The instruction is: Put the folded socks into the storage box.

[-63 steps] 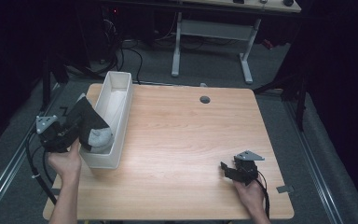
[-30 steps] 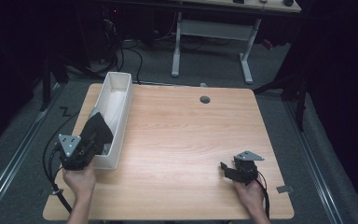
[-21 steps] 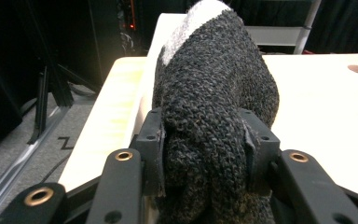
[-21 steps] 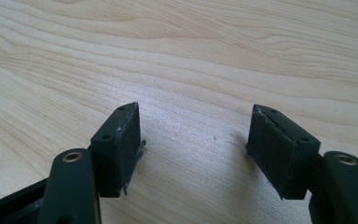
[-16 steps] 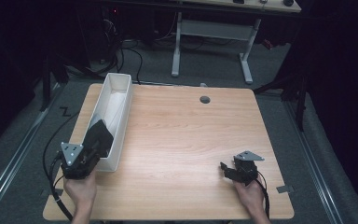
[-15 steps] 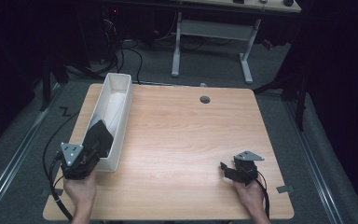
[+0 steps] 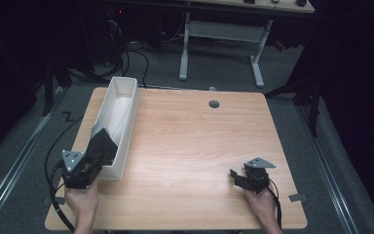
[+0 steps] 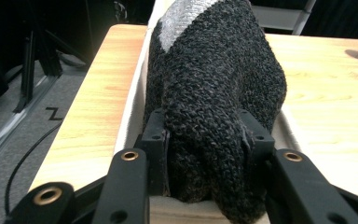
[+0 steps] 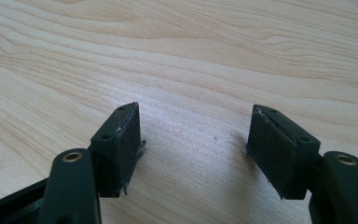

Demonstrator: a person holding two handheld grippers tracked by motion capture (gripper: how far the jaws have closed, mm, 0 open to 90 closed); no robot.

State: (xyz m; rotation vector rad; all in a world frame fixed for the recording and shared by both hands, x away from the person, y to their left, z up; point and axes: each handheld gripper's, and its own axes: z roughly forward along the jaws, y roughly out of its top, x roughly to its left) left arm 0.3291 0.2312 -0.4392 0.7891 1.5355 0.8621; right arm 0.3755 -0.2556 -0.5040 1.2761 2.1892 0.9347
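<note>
Left tongs carried one sock back over one bin.

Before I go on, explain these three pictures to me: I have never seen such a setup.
A person sits at a wooden table with a hand-held two-jaw gripper in each hand. The high view looks down from above. The other two come from cameras riding on the grippers. The left gripper is shut on a dark knitted sock, which hangs over the near end of a long white bin. The right gripper rests open on bare wood, holding nothing.
</note>
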